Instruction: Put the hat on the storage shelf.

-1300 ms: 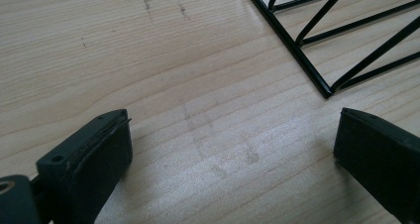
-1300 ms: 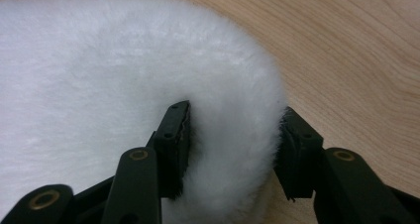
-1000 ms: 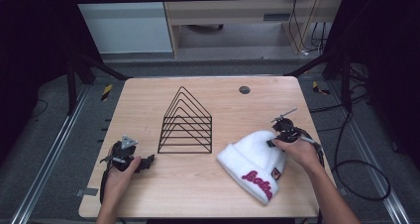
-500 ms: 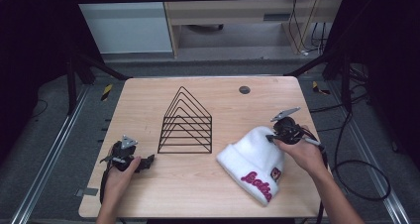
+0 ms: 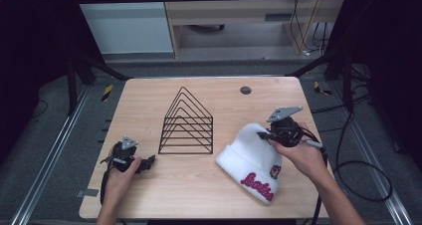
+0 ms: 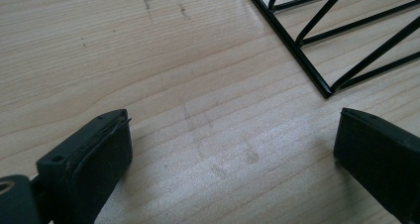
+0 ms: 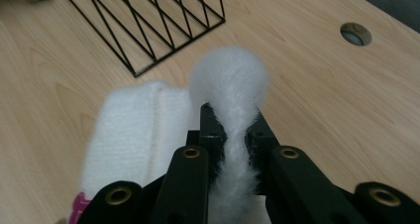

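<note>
Beanie (image 5: 251, 163) lies at my table's (image 5: 149, 100) four o'clock; my right gripper (image 7: 233, 130) has just clamped its fluffy crown. Left gripper (image 6: 233, 149) rests with jaws apart. If that thin pinch slips, I'd drop it short of the wire rack (image 5: 187, 123).

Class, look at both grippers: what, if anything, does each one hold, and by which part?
The right gripper is shut on the white beanie, pinching the fabric at its crown end. The left gripper is open over the table, holding nothing.
</note>
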